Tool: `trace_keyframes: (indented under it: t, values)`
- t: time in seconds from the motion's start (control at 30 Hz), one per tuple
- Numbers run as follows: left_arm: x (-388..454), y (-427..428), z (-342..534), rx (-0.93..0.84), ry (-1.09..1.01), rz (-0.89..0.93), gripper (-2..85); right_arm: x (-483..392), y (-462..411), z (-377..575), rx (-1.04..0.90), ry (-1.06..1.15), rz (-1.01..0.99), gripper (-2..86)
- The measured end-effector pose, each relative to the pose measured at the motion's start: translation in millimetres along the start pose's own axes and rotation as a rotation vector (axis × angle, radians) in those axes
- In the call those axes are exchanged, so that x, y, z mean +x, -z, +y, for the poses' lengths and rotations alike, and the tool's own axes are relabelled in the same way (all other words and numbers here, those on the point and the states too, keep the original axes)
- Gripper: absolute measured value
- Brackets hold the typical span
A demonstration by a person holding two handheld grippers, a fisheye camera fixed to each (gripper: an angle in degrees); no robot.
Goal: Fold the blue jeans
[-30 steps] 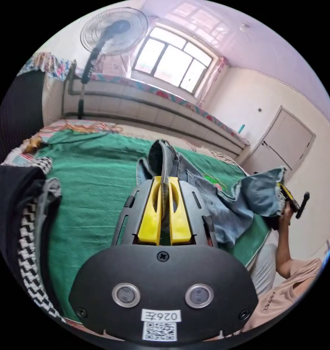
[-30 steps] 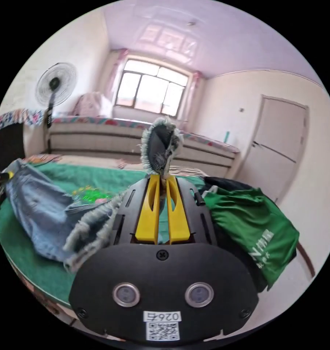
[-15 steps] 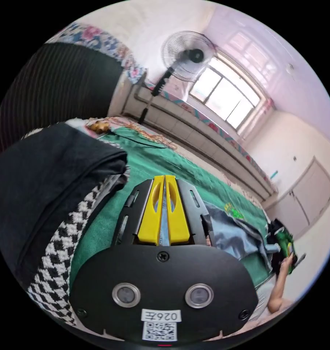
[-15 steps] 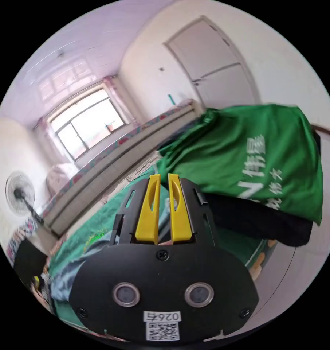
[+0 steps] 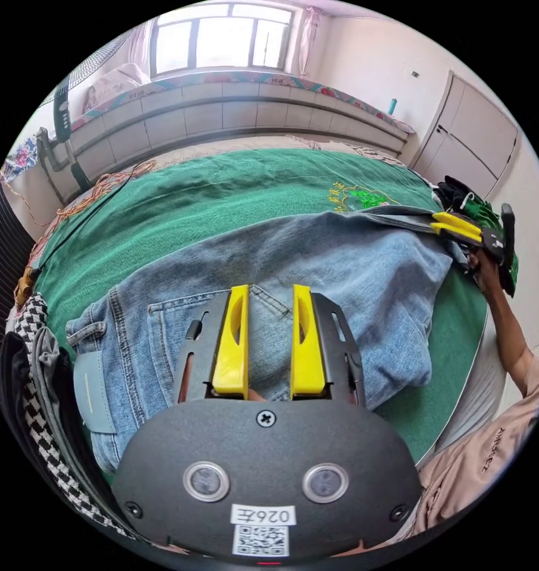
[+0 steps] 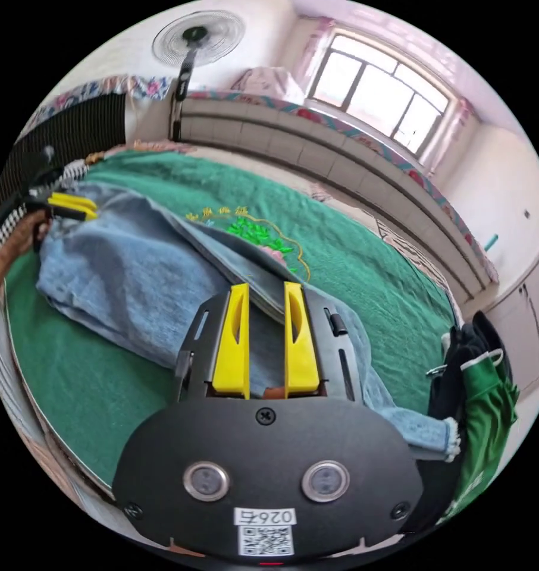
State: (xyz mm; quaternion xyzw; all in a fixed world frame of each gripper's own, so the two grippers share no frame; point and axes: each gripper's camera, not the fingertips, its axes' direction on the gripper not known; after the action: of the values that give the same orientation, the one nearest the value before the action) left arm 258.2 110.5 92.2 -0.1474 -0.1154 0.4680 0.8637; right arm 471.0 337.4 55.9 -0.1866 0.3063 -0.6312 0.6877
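The blue jeans (image 5: pixel 317 267) lie spread across the green cover (image 5: pixel 222 184), back side up, with a back pocket and a waist patch (image 5: pixel 94 386) near me. My left gripper (image 5: pixel 270 289) stands open just above the seat, nothing between its jaws. My right gripper (image 6: pixel 266 286) is open over the legs of the jeans (image 6: pixel 121 273); a frayed hem (image 6: pixel 451 434) reaches the cover's edge. In the left gripper view the right gripper (image 5: pixel 457 225) sits at the leg end, held by a hand. In the right gripper view the left gripper (image 6: pixel 73 205) is at the waist end.
A green shirt on dark clothes (image 6: pixel 483 392) is piled at the leg end. A black and checked garment (image 5: pixel 37 410) lies beside the waist. A low tiled ledge (image 5: pixel 222 113), a standing fan (image 6: pixel 198 30) and a door (image 5: pixel 478 137) line the room. The person's sleeve (image 5: pixel 483 464) shows.
Both grippers held the jeans up off the cover a second ago. The jeans now lie flat and both grippers have let go and opened.
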Motion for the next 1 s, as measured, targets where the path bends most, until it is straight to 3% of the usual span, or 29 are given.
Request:
trace_keyframes:
  t: [0.27,0.37,0.47,0.7,0.83,1.0]
  values:
    - [44.6,21.3,-8.2,0.027,0.048,0.011,14.2,-59.9,-41.8,40.4,-0.062,0.098,0.096,6.3]
    - [78.6,30.2,-12.9,0.028,0.005,-0.014,14.1,-75.4,-44.5,54.3,-0.095,0.093,0.157,1.8]
    - [116.5,51.3,-13.9,0.088,-0.024,-0.079,15.0,-83.3,-10.7,67.6,0.005,0.072,0.210,-1.1]
    - [233.6,96.1,-10.3,0.267,-0.197,-0.354,22.0,-60.9,123.6,132.7,0.360,-0.128,-0.042,-1.6]
    - [324.5,88.3,-8.9,0.227,-0.402,-0.578,23.7,-76.8,174.2,170.9,0.440,-0.079,-0.118,-1.6]
    - [416.4,83.3,-3.4,0.191,-0.578,-0.777,19.0,-87.5,229.3,205.7,0.488,0.103,-0.306,-1.6]
